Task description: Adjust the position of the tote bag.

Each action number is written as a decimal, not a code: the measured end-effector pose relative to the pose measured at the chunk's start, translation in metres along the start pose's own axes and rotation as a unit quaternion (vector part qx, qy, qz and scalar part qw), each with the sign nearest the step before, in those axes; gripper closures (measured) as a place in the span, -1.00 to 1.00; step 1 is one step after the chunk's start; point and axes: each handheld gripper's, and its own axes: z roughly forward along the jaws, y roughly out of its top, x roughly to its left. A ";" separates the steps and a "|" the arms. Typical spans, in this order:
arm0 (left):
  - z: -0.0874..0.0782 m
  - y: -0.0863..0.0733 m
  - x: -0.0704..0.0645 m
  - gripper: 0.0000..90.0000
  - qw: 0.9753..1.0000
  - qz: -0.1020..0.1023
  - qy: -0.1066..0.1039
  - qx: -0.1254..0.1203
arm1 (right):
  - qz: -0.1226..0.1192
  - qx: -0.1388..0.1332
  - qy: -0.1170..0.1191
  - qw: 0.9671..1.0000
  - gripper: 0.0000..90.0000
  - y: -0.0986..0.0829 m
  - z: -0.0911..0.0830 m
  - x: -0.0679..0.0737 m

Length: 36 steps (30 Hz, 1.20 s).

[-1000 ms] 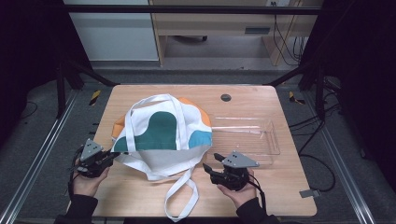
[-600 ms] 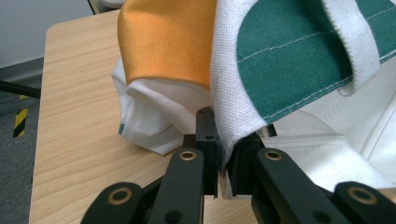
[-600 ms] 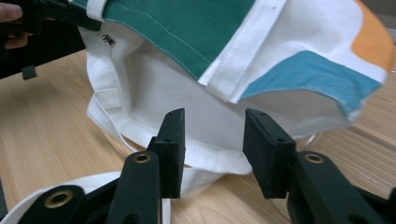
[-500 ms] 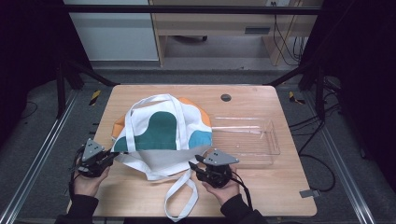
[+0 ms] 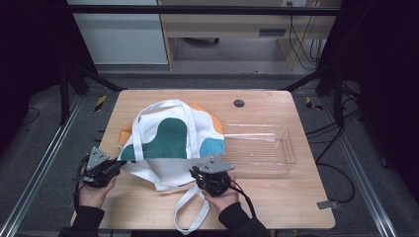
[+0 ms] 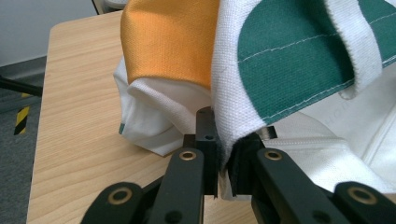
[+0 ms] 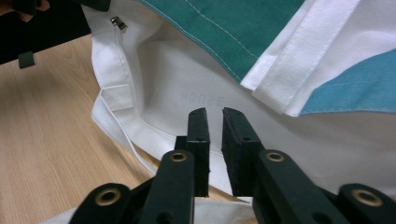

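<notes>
**Tote bag pinched at one edge, second jaws hovering at its mouth**

Tote bag [image 5: 173, 143] is lying on the tabletop [image 5: 276, 197], just beside a clear tray [image 5: 289, 148]. The left gripper [image 6: 227, 154] is clamping the bag's white edge, jaws closed on the cloth. The right gripper [image 7: 214, 135] is sitting at the bag's near hem, its jaws standing a narrow slit apart and gripping nothing.
</notes>
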 end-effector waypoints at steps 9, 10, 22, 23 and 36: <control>0.001 0.000 -0.001 0.87 1.000 0.002 0.004 -0.001 | -0.008 0.007 0.000 1.000 1.00 -0.002 0.013 0.003; 0.001 0.000 -0.001 0.87 1.000 0.002 0.005 -0.002 | -0.007 0.005 -0.001 1.000 1.00 -0.002 0.014 0.004; 0.002 -0.001 -0.001 0.88 1.000 -0.002 0.004 -0.005 | 0.004 0.001 -0.001 1.000 1.00 -0.005 0.039 0.016; 0.001 -0.001 -0.001 0.88 1.000 -0.004 0.003 -0.005 | 0.002 0.005 -0.002 1.000 1.00 -0.005 0.041 0.017; 0.000 0.000 -0.001 0.91 1.000 -0.010 0.000 -0.006 | -0.013 0.056 -0.019 0.998 1.00 -0.015 0.064 0.022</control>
